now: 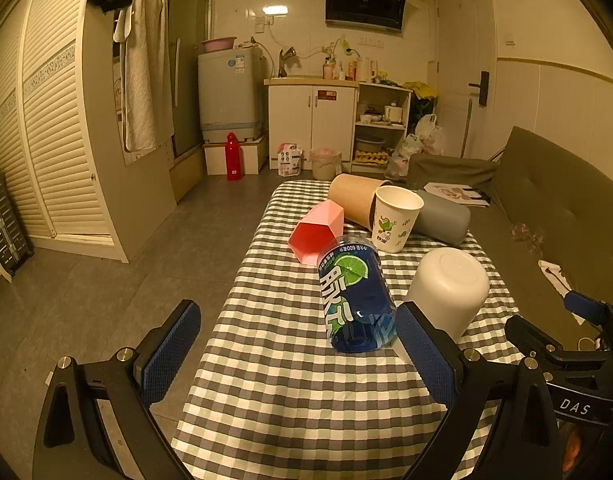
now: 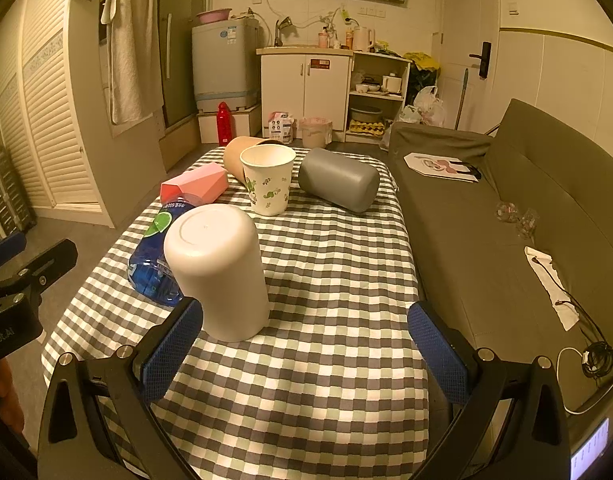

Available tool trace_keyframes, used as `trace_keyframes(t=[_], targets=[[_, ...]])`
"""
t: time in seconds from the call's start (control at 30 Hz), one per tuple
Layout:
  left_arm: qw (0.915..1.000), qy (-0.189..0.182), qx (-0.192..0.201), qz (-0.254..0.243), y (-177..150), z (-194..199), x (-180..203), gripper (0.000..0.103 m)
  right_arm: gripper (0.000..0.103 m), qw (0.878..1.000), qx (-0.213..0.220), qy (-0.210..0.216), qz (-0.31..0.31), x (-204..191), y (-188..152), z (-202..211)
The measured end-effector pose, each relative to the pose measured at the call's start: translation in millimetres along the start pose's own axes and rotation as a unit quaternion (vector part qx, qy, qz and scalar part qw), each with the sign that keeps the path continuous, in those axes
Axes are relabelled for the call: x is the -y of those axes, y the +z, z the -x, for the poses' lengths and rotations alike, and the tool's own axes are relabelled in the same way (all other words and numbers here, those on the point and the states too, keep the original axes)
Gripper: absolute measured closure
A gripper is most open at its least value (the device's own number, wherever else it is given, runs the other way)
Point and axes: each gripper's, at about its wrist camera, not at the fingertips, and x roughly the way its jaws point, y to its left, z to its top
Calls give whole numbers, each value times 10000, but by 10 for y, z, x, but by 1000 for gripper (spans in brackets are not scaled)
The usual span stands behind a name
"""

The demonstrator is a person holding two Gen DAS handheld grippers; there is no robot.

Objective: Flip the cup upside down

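Note:
A white cup (image 2: 218, 276) stands upside down on the checked tablecloth (image 2: 326, 320); it also shows in the left wrist view (image 1: 446, 288). A paper cup (image 2: 268, 182) with green prints stands upright behind it, also in the left wrist view (image 1: 396, 218). A pink cup (image 1: 316, 232), a brown cup (image 1: 356, 200) and a grey cup (image 2: 338, 184) lie on their sides. My right gripper (image 2: 306, 344) is open and empty, its left finger just in front of the white cup. My left gripper (image 1: 298, 356) is open and empty, near a lying blue bottle (image 1: 354, 300).
A green sofa (image 2: 506, 220) runs along the table's right side with a cable (image 2: 586, 336) and paper on it. The floor drops off at the table's left edge. Cabinets, a washing machine (image 1: 230, 92) and a red bottle (image 1: 233, 157) stand at the far wall.

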Motion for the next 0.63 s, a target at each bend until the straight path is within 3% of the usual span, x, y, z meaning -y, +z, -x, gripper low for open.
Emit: trace_keyframes(t=[0.63], targets=[[10000, 1, 1, 12, -22, 24, -39, 2, 0, 10000, -48, -14, 50, 3, -9, 6]])
